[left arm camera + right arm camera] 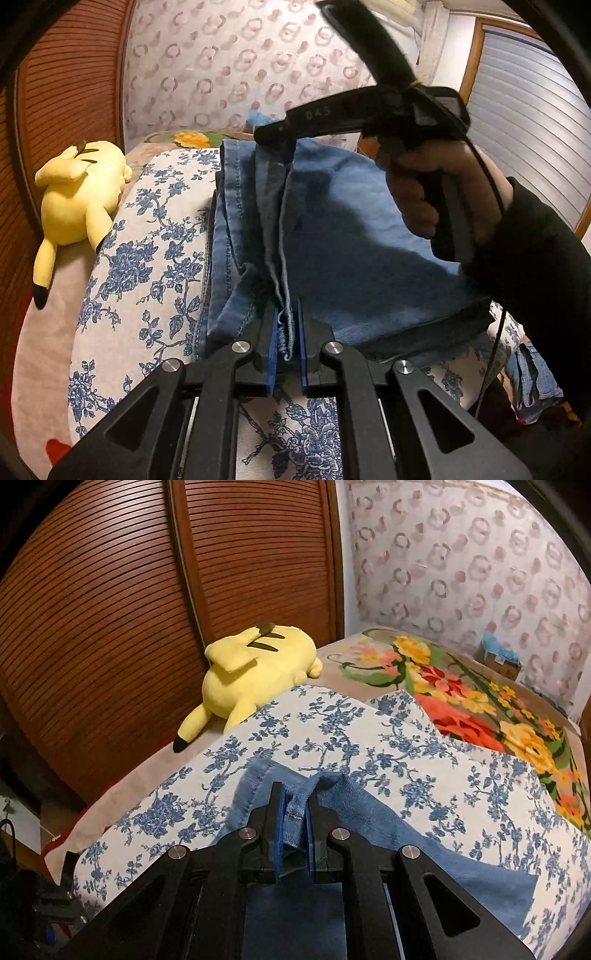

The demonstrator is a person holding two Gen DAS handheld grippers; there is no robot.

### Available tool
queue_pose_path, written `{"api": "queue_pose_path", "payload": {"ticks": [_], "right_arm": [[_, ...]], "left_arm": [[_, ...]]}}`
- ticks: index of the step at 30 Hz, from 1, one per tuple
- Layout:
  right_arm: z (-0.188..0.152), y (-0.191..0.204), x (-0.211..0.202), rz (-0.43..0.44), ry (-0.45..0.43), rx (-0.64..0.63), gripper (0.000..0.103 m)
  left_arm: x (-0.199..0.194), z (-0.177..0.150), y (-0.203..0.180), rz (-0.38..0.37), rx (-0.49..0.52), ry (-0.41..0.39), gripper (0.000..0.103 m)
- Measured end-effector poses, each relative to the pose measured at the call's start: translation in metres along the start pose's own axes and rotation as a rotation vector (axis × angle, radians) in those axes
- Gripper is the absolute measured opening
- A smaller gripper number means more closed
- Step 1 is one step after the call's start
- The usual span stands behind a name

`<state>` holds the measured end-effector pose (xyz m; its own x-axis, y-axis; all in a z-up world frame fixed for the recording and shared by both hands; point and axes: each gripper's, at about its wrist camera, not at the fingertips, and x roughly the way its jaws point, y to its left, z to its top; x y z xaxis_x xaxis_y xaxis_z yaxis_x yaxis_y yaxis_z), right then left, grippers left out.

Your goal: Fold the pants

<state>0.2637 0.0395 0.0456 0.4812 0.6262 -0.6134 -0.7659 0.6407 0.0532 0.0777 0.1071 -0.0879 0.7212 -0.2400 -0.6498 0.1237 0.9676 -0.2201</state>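
Blue denim pants [332,229] lie partly folded on a white cloth with blue flowers [155,251]. My left gripper [287,314] is shut on a raised fold at the near edge of the pants. My right gripper [275,134], held by a hand in a black sleeve, pinches the far end of the same fold. In the right wrist view the right gripper [294,797] is shut on a bunched edge of the pants [388,830], which spread to the right over the flowered cloth [332,734].
A yellow plush toy [79,199] lies left of the pants; it also shows in the right wrist view [255,672]. A bright floral blanket [480,709] covers the bed. A wooden slatted door [110,609] stands behind. More denim [532,373] hangs at the right.
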Motion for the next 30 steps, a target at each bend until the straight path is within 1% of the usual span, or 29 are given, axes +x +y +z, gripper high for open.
{"api": "queue_pose_path", "payload": {"ticks": [1,2,3,5,6,8,11,15,20,21,23,25,26,27,28,29,30], "right_arm": [[-0.002,0.0,-0.002,0.022,-0.005,0.009,0.024],[-0.002,0.001,-0.005,0.043,-0.01,0.022,0.032],[-0.003,0.0,-0.006,0.054,-0.016,0.028,0.037],[-0.003,0.0,-0.012,0.046,-0.028,0.021,0.038],[-0.004,-0.001,-0.015,0.043,-0.034,0.02,0.039],[-0.005,-0.005,-0.025,0.059,-0.055,0.029,0.04],[-0.007,-0.008,-0.039,0.077,-0.086,0.027,0.046],[-0.008,-0.012,-0.049,0.084,-0.1,0.033,0.052],[-0.017,-0.015,-0.053,0.036,-0.094,0.037,0.052],[-0.02,-0.017,-0.055,0.019,-0.09,0.042,0.052],[-0.029,-0.022,-0.061,-0.009,-0.075,0.05,0.052],[-0.043,-0.027,-0.069,-0.033,-0.066,0.057,0.052],[-0.051,-0.031,-0.074,-0.052,-0.064,0.061,0.052],[-0.058,-0.034,-0.078,-0.064,-0.061,0.065,0.052],[-0.066,-0.037,-0.083,-0.076,-0.056,0.072,0.052],[-0.074,-0.041,-0.087,-0.09,-0.052,0.079,0.052],[-0.083,-0.045,-0.093,-0.106,-0.049,0.087,0.052]], "left_arm": [[0.001,-0.001,0.0,0.001,-0.005,0.003,0.01],[0.002,-0.001,0.001,0.005,-0.007,0.005,0.01],[0.003,-0.002,0.001,0.01,-0.007,0.009,0.011],[0.004,0.0,0.001,0.014,-0.009,0.013,0.012],[0.004,0.0,0.001,0.018,-0.01,0.013,0.014],[0.003,0.002,0.002,0.025,-0.011,0.01,0.017],[0.004,0.005,0.002,0.038,-0.008,0.011,0.017],[0.005,0.005,0.003,0.048,-0.011,0.012,0.017],[0.006,0.006,0.003,0.053,-0.006,0.02,0.017],[0.005,0.007,0.0,0.054,-0.005,0.021,0.019],[0.005,0.008,-0.001,0.054,-0.001,0.022,0.027],[0.003,0.008,-0.002,0.058,0.004,0.015,0.05],[0.001,0.008,-0.003,0.061,0.011,0.005,0.052],[0.001,0.009,-0.004,0.064,0.014,0.001,0.06],[0.001,0.009,-0.004,0.068,0.014,-0.003,0.071],[0.001,0.01,-0.004,0.073,0.012,-0.008,0.075],[0.0,0.011,-0.005,0.075,0.013,-0.014,0.077]]}}
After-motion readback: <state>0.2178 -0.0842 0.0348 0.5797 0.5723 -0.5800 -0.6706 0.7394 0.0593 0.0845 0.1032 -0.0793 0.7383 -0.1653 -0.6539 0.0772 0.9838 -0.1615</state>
